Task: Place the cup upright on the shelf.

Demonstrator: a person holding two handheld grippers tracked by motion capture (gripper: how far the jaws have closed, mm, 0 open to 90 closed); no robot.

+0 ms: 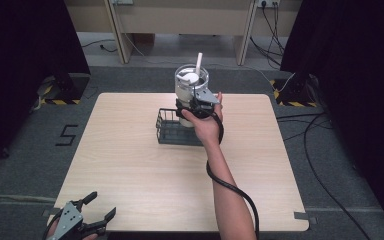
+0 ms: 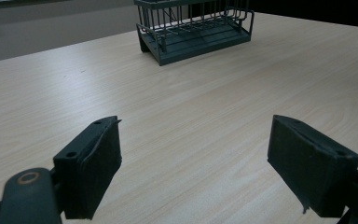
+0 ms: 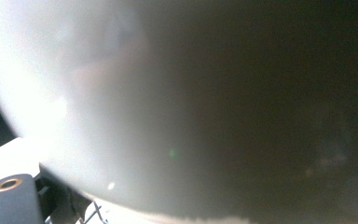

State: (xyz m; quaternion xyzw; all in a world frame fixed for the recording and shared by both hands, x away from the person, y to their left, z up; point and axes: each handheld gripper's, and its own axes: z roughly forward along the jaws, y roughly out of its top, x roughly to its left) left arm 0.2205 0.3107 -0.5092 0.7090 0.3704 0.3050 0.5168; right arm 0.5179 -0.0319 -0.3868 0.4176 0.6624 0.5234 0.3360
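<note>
Right gripper (image 1: 196, 105) clamped on white container (image 1: 190, 82) above wire basket (image 1: 172, 131). Left gripper (image 1: 98, 210) open over desk (image 1: 130, 165), idle. Placement seemingly unfinished

From above the near edge we look forward and down over the whole pale wooden table (image 1: 145, 170). Our left gripper view sits low near that edge, facing across the tabletop toward the dark wire basket (image 2: 193, 30), which the high view shares (image 1: 172, 131). Our right gripper view presses against a blurred white rounded container (image 3: 168, 107).
</note>
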